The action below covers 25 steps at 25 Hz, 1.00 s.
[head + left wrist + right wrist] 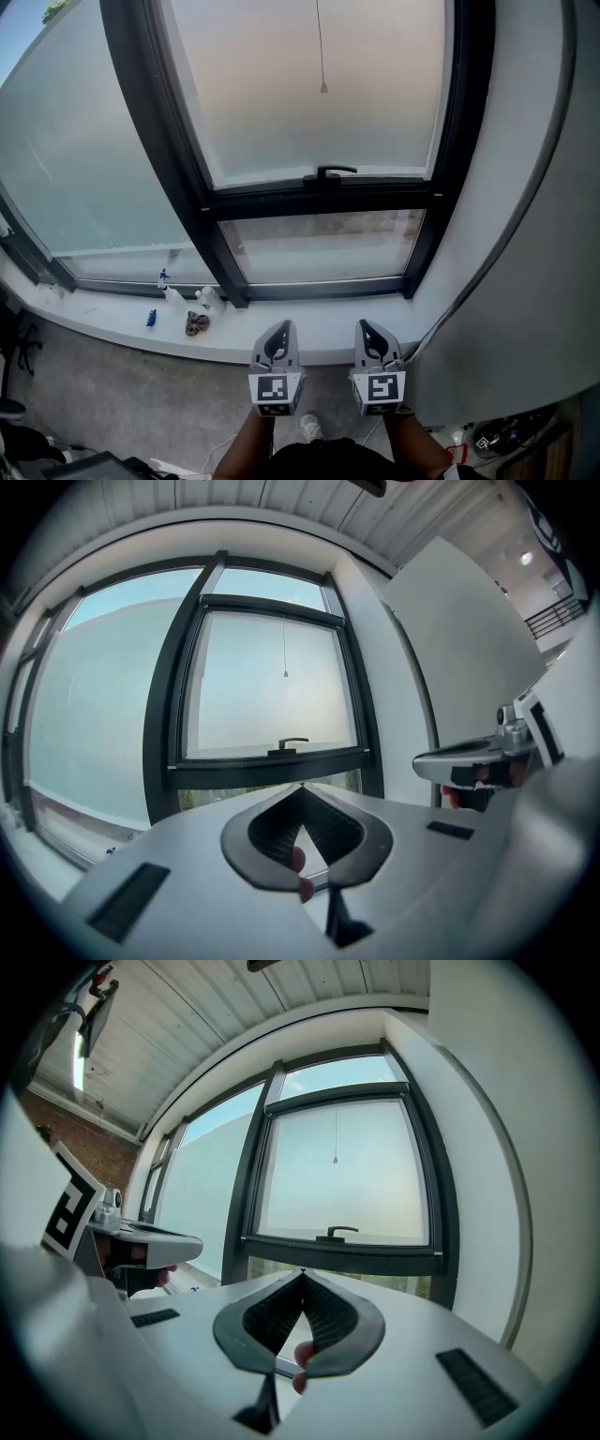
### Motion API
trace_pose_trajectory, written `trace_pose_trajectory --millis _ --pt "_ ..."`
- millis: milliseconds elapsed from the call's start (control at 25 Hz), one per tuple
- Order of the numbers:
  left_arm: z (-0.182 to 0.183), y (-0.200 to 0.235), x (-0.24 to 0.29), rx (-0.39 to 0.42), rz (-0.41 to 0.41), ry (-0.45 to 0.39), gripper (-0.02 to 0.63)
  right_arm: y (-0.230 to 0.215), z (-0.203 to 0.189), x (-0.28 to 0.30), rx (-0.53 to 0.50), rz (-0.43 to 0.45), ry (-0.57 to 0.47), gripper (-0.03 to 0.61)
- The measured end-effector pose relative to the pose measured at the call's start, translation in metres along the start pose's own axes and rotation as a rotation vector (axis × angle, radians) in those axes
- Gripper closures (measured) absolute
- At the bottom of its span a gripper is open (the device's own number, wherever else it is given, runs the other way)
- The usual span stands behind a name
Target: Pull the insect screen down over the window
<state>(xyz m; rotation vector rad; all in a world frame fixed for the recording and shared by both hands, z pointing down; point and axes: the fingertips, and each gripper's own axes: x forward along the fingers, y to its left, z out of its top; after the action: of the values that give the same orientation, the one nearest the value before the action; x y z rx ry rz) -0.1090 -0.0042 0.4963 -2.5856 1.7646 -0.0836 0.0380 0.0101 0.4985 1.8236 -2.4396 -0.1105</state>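
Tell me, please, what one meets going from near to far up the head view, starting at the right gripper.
The right gripper → white sill → lower glass pane → black window handle → hanging pull cord.

Head view downward, gripper views level, sharing window [309,112]
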Motion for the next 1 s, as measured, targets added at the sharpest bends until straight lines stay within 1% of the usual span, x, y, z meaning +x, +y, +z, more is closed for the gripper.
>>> trace_pose_trajectory --millis 160,320,480,560,840,1000 --pt "0.0 0.025 0.021 0.006 -0.004 0.004 0.612 0.006 0.004 0.026 -0.01 -0.016 0.004 0.577" --pt "-0.002 0.039 0.038 0.009 -0.043 -0.005 0.612 0.012 0.003 0.044 -0.02 -0.038 0.02 0.577" --pt "0.0 0.049 0.054 0.024 -0.083 -0.005 0.612 0.01 0.007 0.062 -0.009 -0.091 0.019 0.577" --pt "0.004 0.055 0.061 0.021 -0.086 -0.004 0.612 0.009 0.007 0.069 -0.005 -0.108 0.022 0.577" --pt "-0.007 0.068 0.078 0.006 -0.109 0.008 0.612 0.008 0.01 0.087 -0.019 -0.113 0.031 0.577" --pt "-0.002 0.068 0.085 0.026 -0.096 -0.006 0.612 0.004 0.005 0.096 -0.019 -0.115 0.047 0.577"
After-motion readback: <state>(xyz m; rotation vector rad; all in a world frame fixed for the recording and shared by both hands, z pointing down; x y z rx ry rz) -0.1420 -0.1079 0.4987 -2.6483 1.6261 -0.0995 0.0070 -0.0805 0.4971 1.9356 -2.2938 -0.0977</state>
